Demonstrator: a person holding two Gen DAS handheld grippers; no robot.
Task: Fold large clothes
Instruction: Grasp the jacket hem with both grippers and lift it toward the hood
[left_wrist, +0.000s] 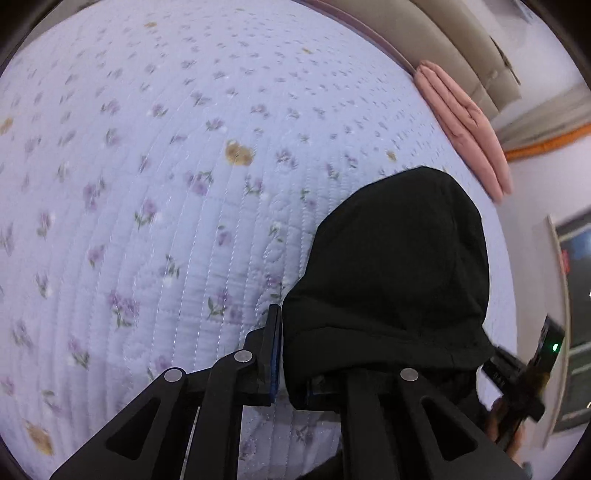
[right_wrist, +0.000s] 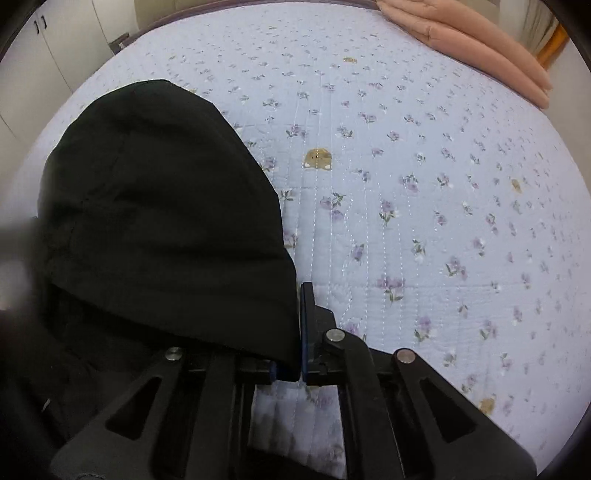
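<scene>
A black hooded garment (left_wrist: 399, 273) hangs over the bed, its hood standing up between the two grippers. My left gripper (left_wrist: 286, 354) is shut on the garment's left edge; only its left finger (left_wrist: 272, 343) shows, the other is under the cloth. In the right wrist view the same garment (right_wrist: 166, 221) fills the left side. My right gripper (right_wrist: 297, 332) is shut on its right edge; its right finger (right_wrist: 308, 325) shows, the other is hidden by cloth. The right gripper's body shows at the left wrist view's right edge (left_wrist: 524, 373).
A pale blue quilted bedspread with purple flowers (left_wrist: 166, 184) covers the bed (right_wrist: 443, 221). Folded pink bedding (left_wrist: 469, 125) lies at the bed's far edge (right_wrist: 476, 44). Beige cupboards (right_wrist: 48, 55) and a headboard (left_wrist: 443, 40) stand beyond the bed.
</scene>
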